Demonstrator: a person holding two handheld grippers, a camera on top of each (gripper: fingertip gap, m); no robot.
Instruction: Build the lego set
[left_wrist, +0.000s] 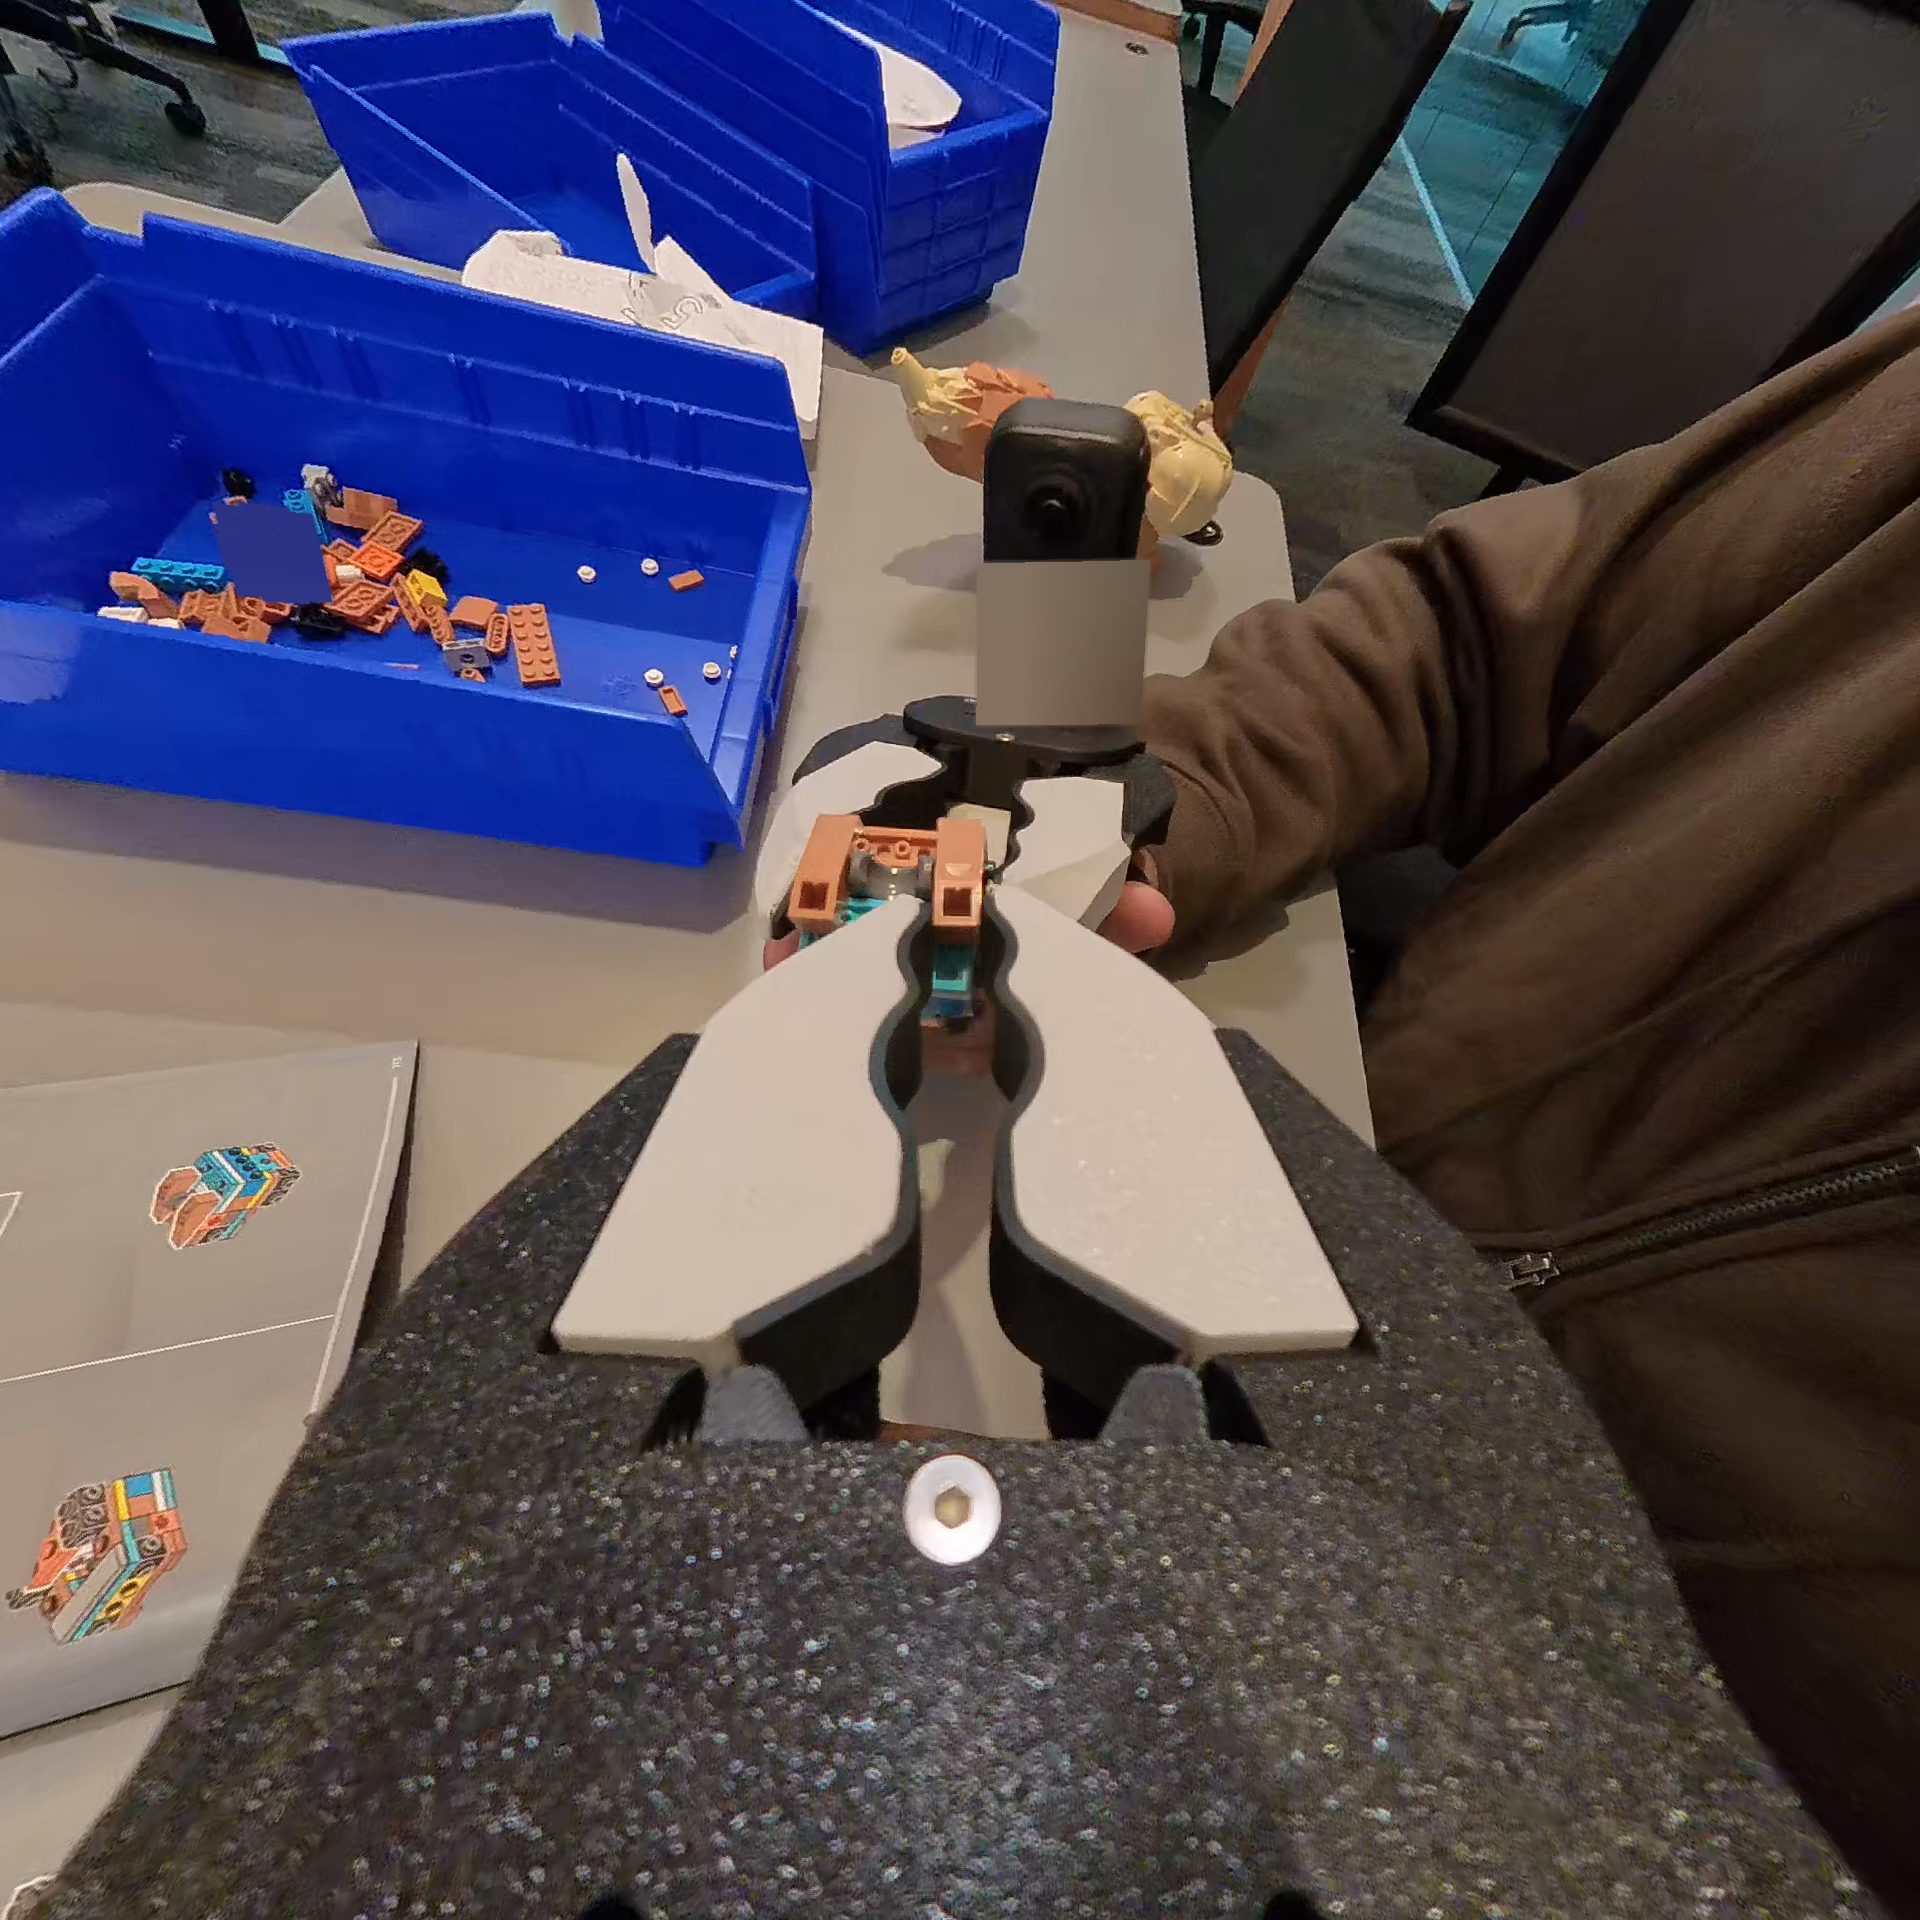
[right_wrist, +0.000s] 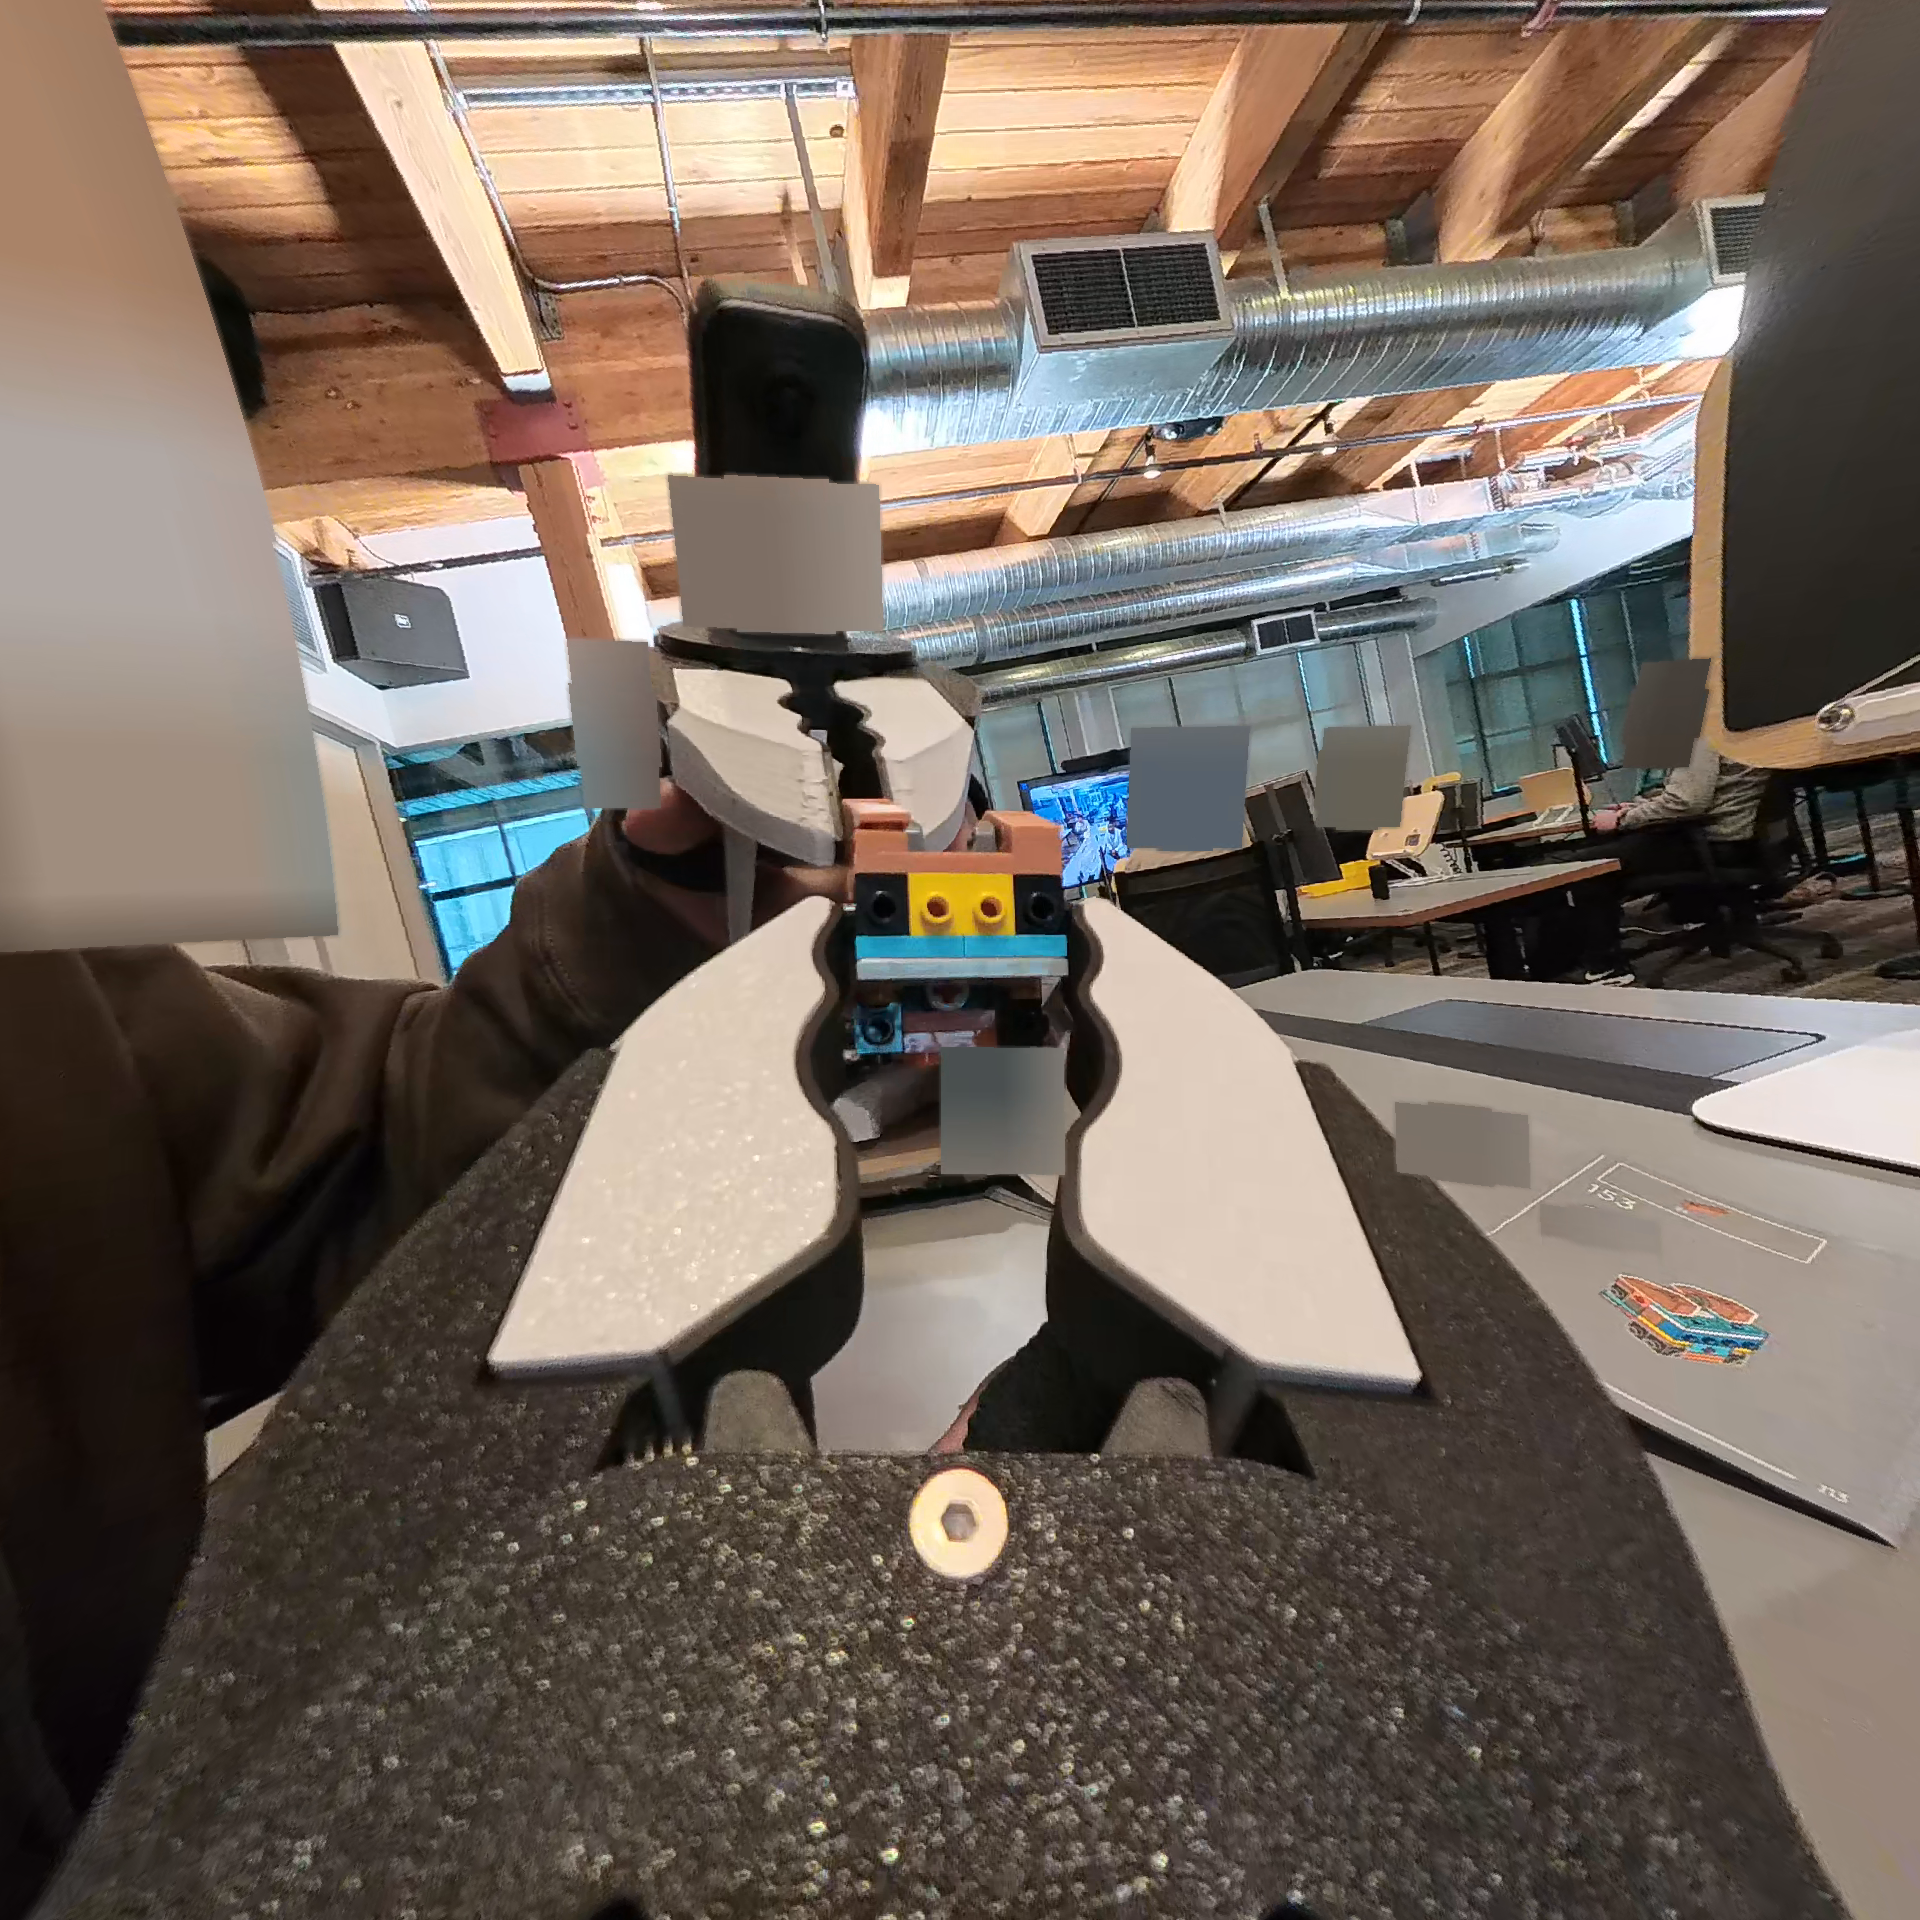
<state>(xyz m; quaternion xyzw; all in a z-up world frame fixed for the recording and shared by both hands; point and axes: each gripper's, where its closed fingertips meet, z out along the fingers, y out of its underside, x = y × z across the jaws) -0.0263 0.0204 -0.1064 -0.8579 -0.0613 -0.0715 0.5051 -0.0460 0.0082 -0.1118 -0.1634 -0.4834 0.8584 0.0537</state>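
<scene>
Left wrist view: left tool (left_wrist: 951, 925) clamped on the lego build (left_wrist: 883, 883), held above the bench (left_wrist: 1091, 260); right tool (left_wrist: 971, 821) grips its far side. Only this view shows the manual (left_wrist: 187, 1299), blue bin (left_wrist: 416, 748) of loose bricks (left_wrist: 353, 582). Right wrist view: right tool (right_wrist: 956, 935) clamped on same build (right_wrist: 956, 904), showing yellow, black, teal, brown bricks; ceiling ducts (right_wrist: 1351, 312) behind.
</scene>
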